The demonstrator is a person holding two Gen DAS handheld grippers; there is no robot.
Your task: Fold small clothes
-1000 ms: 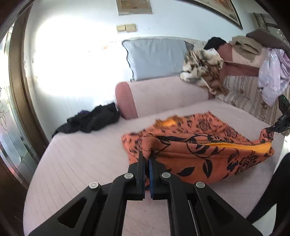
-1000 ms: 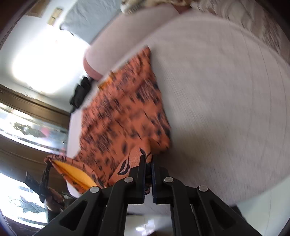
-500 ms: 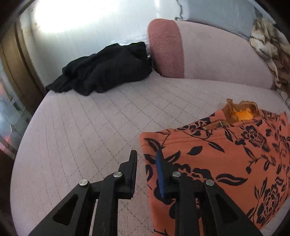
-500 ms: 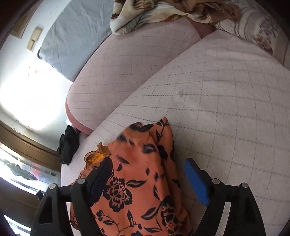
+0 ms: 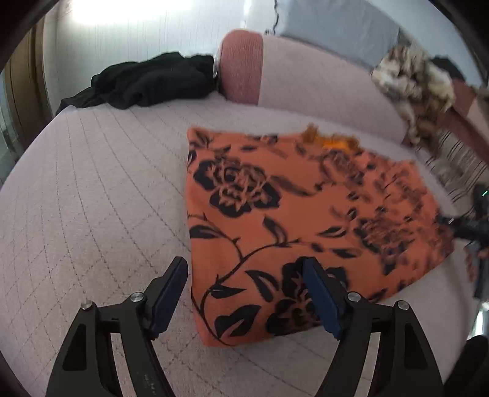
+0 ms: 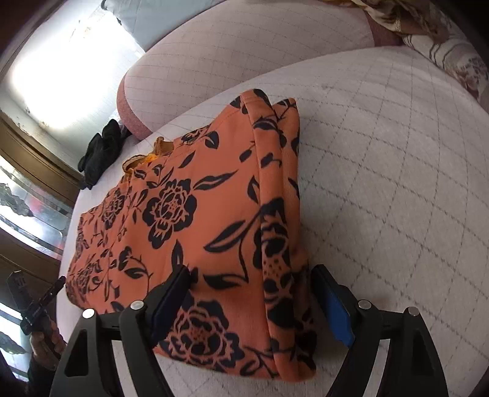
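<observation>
An orange garment with black flowers [image 5: 299,213] lies folded flat on the pale quilted sofa seat [image 5: 91,198]. My left gripper [image 5: 244,287] hovers over its near left corner, jaws opening wide, nothing pinched; the cloth edge lies below between the fingers. In the right wrist view the same garment [image 6: 195,220] shows a rolled fold along its right side. My right gripper [image 6: 250,293] is open over its near right corner, pads apart from the cloth. The left gripper [image 6: 33,308] and the hand holding it appear at that view's lower left.
A black garment [image 5: 146,82] lies heaped at the seat's far left by the pink armrest [image 5: 241,64]. A grey cushion [image 5: 336,27] and a brown-and-cream patterned cloth [image 5: 415,79] rest on the backrest. Bare seat lies left of the orange garment.
Both grippers were shut on the orange garment's corners, holding it up. They carried it over, laid it down folded, and opened; the cloth now rests flat on the seat.
</observation>
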